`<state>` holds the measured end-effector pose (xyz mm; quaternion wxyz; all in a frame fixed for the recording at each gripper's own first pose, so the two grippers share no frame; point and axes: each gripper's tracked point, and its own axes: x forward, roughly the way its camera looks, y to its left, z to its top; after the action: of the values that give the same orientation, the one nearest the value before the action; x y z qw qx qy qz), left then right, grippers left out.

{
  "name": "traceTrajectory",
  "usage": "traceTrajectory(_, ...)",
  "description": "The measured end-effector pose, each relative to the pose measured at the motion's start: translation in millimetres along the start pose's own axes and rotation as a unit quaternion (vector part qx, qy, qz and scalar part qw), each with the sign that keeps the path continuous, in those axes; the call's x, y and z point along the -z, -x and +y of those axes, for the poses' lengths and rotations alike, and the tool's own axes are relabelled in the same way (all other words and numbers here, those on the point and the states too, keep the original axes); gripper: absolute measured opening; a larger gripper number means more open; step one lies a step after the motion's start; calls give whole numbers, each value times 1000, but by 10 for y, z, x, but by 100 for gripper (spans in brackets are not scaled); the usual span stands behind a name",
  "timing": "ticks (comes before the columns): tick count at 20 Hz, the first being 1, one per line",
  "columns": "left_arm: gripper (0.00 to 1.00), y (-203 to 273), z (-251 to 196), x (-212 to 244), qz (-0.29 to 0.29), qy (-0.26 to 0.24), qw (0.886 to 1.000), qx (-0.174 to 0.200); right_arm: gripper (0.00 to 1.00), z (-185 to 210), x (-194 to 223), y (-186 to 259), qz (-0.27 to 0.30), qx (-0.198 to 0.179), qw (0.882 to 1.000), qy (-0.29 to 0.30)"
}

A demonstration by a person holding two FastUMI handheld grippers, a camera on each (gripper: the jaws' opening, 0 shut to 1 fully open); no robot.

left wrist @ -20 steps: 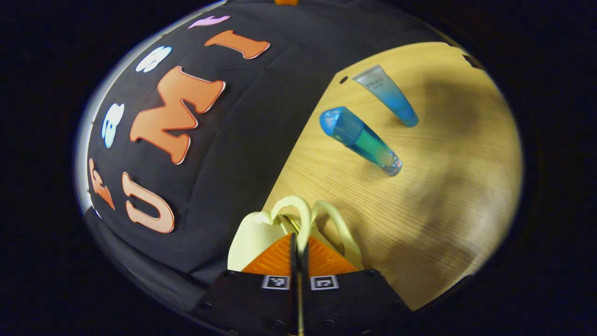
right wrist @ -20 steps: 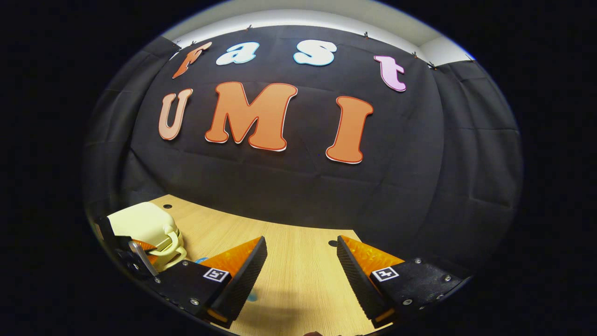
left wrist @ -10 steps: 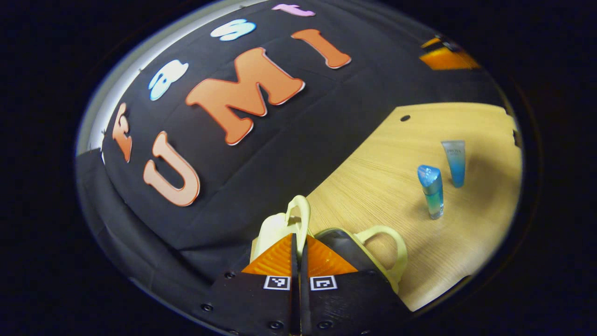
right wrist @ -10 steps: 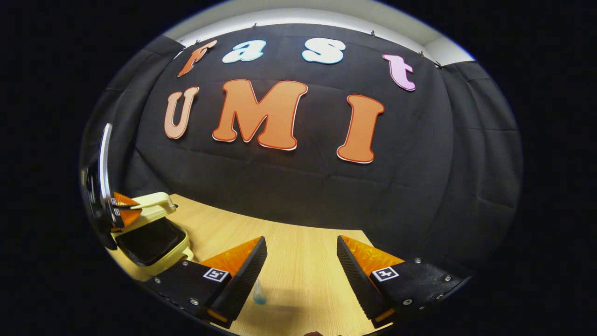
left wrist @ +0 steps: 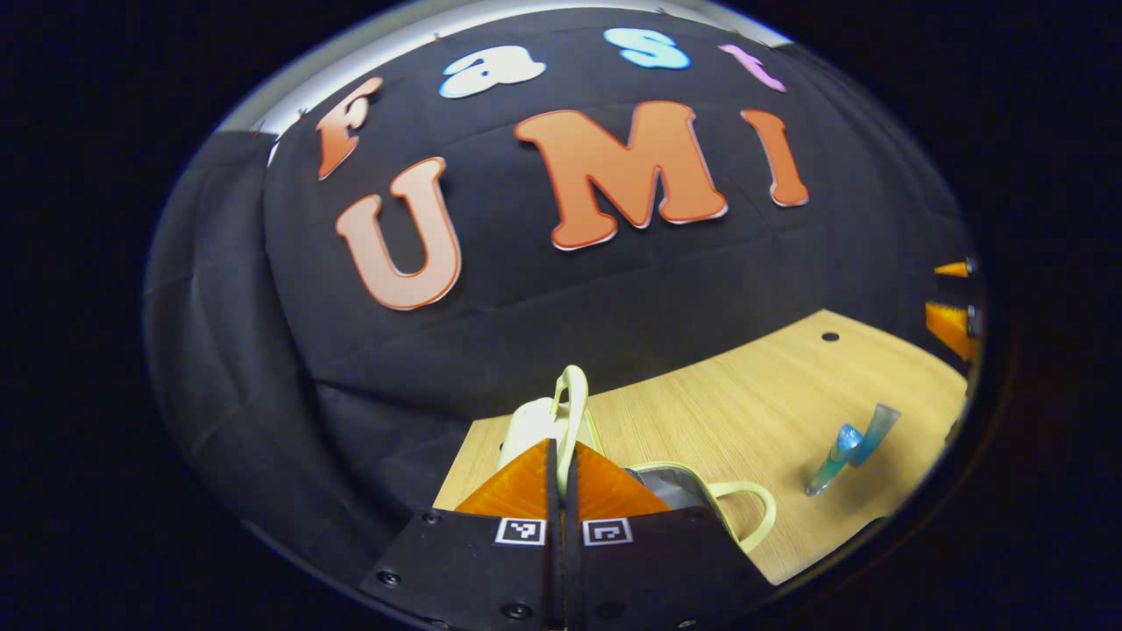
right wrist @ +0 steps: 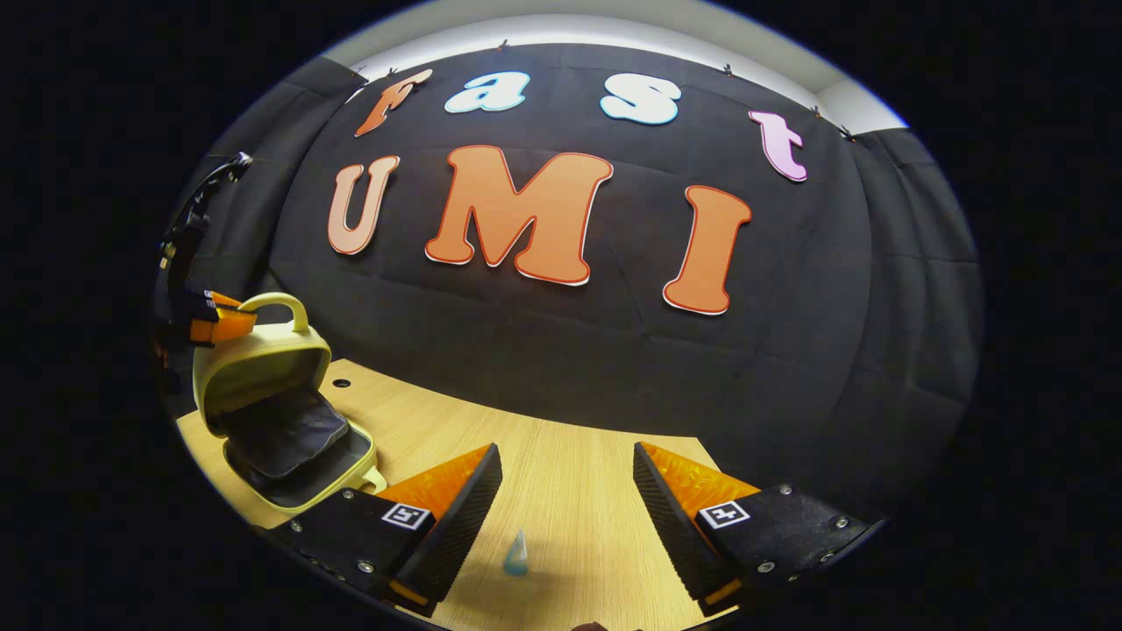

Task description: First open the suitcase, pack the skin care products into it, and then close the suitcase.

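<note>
1. The left gripper (left wrist: 562, 473) has its fingers clenched on the upper handle (left wrist: 574, 399) of the pale yellow suitcase (right wrist: 263, 368), pinching the loop between both pads.
2. In the right gripper view the suitcase stands open at the left end of the desk (right wrist: 561, 464): its lid is raised steeply, its base lies flat, and the dark lining (right wrist: 285, 438) faces up and to the right.
3. The second handle (left wrist: 745, 513) lies free on the base's front edge, just beside the left gripper's fingers in the left gripper view.
4. The right gripper (right wrist: 568, 491) hovers over the desk with its fingers released, spread wide and holding nothing.
5. A blue-capped bottle (left wrist: 833, 456) and a blue tube (left wrist: 875, 429) stand side by side near the desk's right edge in the left gripper view, well apart from the suitcase.
6. In the right gripper view a small bluish item (right wrist: 516, 554) shows low between the right gripper's fingers, on the desk; which of the two products it is cannot be told.
7. Bare desk lies between the suitcase's open mouth and the products.
8. The desk's far edge meets the black cloth wall (right wrist: 561, 350) close behind the raised lid.
</note>
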<state>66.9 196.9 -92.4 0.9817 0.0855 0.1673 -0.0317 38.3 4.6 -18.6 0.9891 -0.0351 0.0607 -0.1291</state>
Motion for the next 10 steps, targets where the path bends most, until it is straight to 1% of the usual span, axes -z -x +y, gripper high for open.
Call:
traceTrajectory(3, 1, -33, 389, 12, -4, 36, 999, -15, 95, 128, -25, -13, 4, -3, 1000, -1)
traceTrajectory(7, 1, -91, 1050, 105, 0, 52, 998, -43, 96, 342, -85, -31, 5, -7, 1000, 4)
traceTrajectory(10, 1, -157, 1459, 267, 11, 52, 997, -61, 96, 504, -127, -49, 5, -8, 1000, 2)
